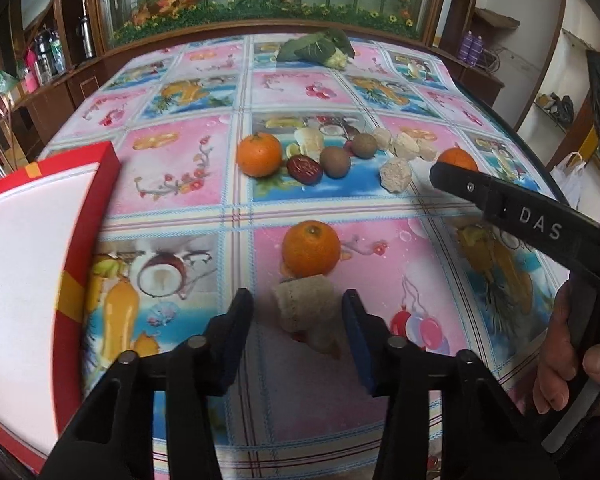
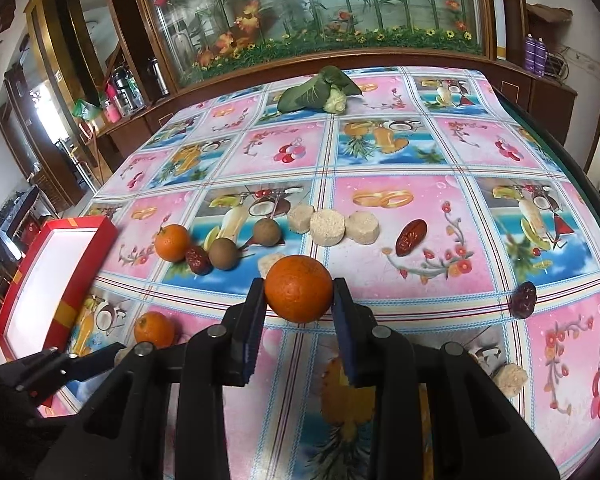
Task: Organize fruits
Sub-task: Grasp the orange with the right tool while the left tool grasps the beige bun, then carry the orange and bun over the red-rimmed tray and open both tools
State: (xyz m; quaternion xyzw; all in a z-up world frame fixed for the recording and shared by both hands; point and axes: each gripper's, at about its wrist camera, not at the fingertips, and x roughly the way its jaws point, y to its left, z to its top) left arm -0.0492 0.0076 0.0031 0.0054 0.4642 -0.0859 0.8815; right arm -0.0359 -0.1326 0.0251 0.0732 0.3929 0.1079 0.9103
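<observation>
My right gripper [image 2: 298, 300] is shut on an orange [image 2: 298, 294], one pad pressed to each side of it; in the left wrist view that gripper [image 1: 446, 172] reaches in from the right with the orange [image 1: 458, 159] at its tip. My left gripper [image 1: 298, 320] stands open around a beige round cake [image 1: 304, 312], with gaps on both sides. A second orange [image 1: 311, 248] lies just beyond the cake. Further back sit a third orange [image 1: 259, 154], a red date [image 1: 304, 169] and two brown round fruits [image 1: 335, 162]. A red box with a white inside [image 1: 84, 220] lies on the left.
Beige cakes [image 2: 328, 222] line up mid-table, with one more [image 2: 510, 378] at the near right. Two dates [image 2: 411, 237] [image 2: 524, 299] lie to the right. A leafy vegetable [image 2: 320, 90] rests at the far edge, before a wooden cabinet with a glass front [image 2: 320, 20]. The patterned tablecloth [image 2: 460, 240] covers the table.
</observation>
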